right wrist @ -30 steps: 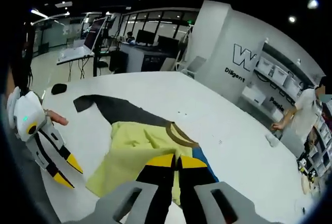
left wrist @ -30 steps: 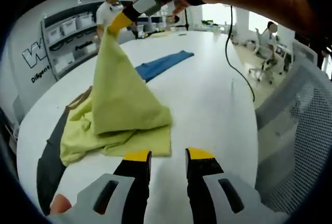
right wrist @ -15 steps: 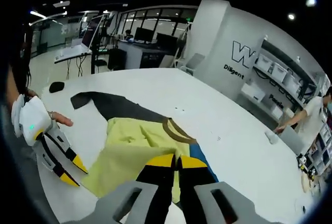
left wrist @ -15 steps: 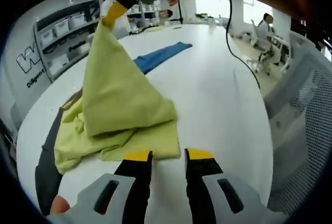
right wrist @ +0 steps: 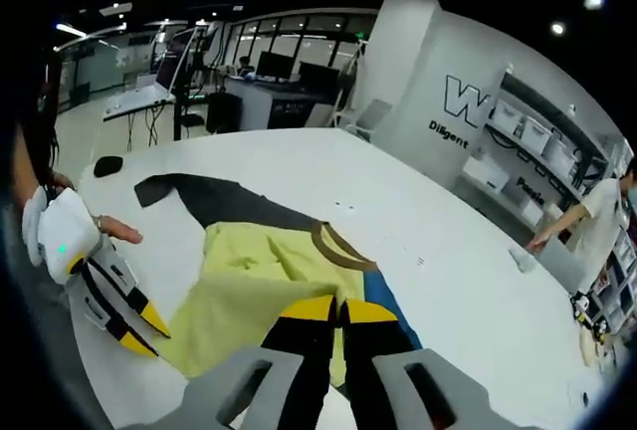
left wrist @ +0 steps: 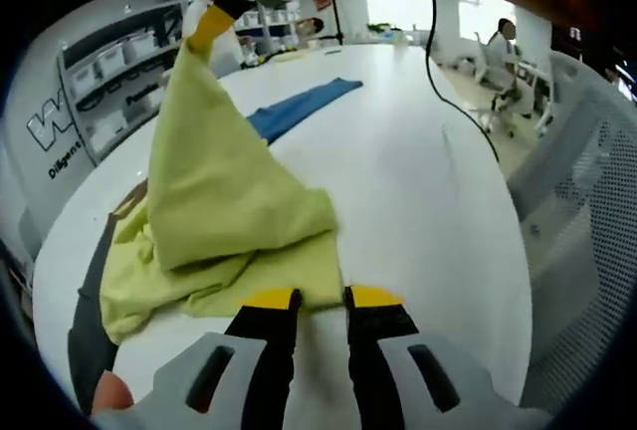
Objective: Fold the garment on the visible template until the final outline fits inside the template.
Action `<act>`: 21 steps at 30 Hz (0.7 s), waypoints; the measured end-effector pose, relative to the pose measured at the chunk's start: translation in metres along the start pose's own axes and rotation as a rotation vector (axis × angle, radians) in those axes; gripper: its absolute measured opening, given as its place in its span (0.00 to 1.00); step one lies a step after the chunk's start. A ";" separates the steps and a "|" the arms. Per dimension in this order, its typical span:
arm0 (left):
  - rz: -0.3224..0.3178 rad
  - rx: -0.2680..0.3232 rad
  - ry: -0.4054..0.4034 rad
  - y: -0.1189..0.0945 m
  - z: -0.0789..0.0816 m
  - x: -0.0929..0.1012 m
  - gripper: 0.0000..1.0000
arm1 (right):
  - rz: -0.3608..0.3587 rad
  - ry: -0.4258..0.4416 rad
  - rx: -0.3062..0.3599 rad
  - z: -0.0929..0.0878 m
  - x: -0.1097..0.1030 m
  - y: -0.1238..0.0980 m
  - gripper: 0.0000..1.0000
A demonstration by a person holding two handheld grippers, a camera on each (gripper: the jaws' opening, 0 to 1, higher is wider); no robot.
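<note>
A yellow-green garment (left wrist: 229,191) lies partly on a dark template (left wrist: 88,301) on the white table (left wrist: 418,191). One part of it is pulled up into a tall peak by my right gripper (left wrist: 204,27), which is shut on the cloth. In the right gripper view the same shut jaws (right wrist: 338,309) pinch the garment (right wrist: 259,271) above the template (right wrist: 219,206). My left gripper (left wrist: 320,299) sits low at the garment's near corner, its jaws a narrow gap apart, with the cloth edge just at the tips. It also appears beside the garment's edge as the left gripper (right wrist: 144,330).
A blue cloth (left wrist: 299,111) lies past the garment, partly under it. A black cable (left wrist: 438,62) runs over the table. A mesh chair (left wrist: 587,231) stands close on the right. A small black object (right wrist: 107,165) sits near the table's far edge. Shelves (left wrist: 100,62) and people stand behind.
My left gripper has moved up to the garment's near corner and its jaws have narrowed. The right gripper has kept the cloth lifted, with the peak a little higher.
</note>
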State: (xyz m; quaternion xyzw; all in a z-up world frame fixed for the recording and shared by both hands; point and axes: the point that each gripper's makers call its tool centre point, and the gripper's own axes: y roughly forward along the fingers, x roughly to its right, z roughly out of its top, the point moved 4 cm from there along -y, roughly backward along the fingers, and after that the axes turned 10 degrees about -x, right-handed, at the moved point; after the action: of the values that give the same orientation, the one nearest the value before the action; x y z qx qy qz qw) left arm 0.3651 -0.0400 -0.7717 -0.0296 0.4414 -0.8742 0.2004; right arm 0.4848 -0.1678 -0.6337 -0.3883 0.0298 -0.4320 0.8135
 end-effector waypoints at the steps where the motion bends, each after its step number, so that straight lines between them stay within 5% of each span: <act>1: 0.000 0.002 -0.003 0.000 0.000 0.000 0.11 | 0.000 0.001 0.000 -0.001 0.000 0.000 0.00; 9: 0.002 -0.005 -0.035 0.001 -0.004 -0.001 0.00 | 0.003 0.010 -0.010 -0.008 -0.003 0.001 0.00; 21: 0.011 0.031 -0.052 -0.013 -0.002 -0.006 0.00 | -0.005 0.020 -0.009 -0.010 -0.004 -0.006 0.00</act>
State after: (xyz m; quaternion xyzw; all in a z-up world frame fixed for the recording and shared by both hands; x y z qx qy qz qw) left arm 0.3660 -0.0293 -0.7626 -0.0468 0.4228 -0.8786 0.2169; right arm 0.4745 -0.1731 -0.6379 -0.3877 0.0388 -0.4377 0.8103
